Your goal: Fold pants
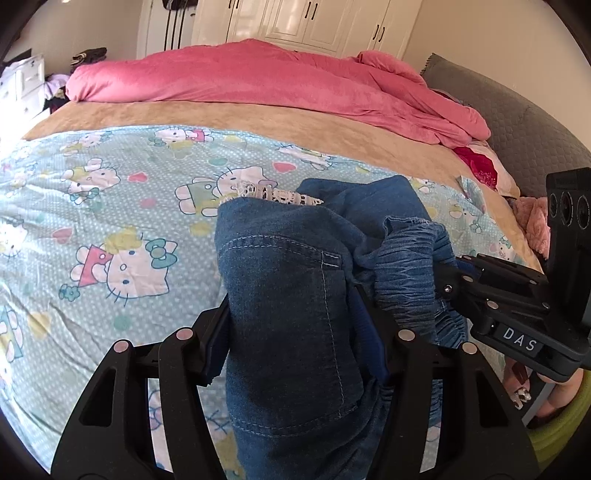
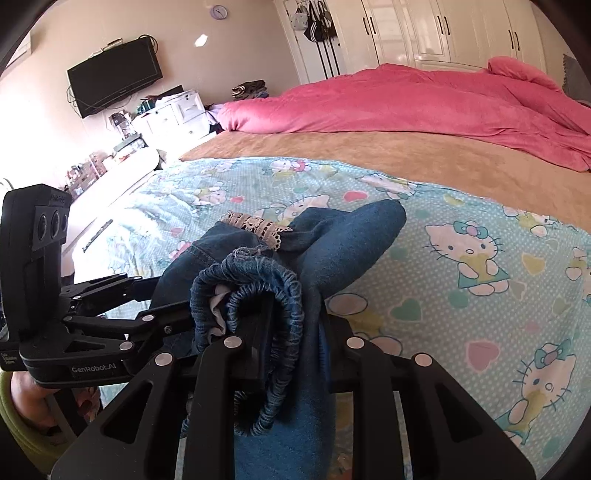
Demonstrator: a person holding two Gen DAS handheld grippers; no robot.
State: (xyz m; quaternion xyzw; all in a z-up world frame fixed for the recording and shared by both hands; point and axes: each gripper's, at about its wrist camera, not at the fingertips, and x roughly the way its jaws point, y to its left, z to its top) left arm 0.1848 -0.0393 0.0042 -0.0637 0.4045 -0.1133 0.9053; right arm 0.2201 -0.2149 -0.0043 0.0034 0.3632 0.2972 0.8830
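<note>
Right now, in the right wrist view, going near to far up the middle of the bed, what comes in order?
Right gripper shut on blue denim pants → light-blue cartoon-cat print sheet → tan blanket → pink duvet → white wardrobe doors.

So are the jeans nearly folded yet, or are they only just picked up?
Only just picked up, it looks. Done: both grippers have hold. The left gripper pinches the jeans by the pocket side, and the right gripper pinches the stretchy waistband. In hand: the denim hangs bunched between them above the cartoon-cat sheet. Left: lay them flat, then make every fold, since no neat fold shows.
</note>
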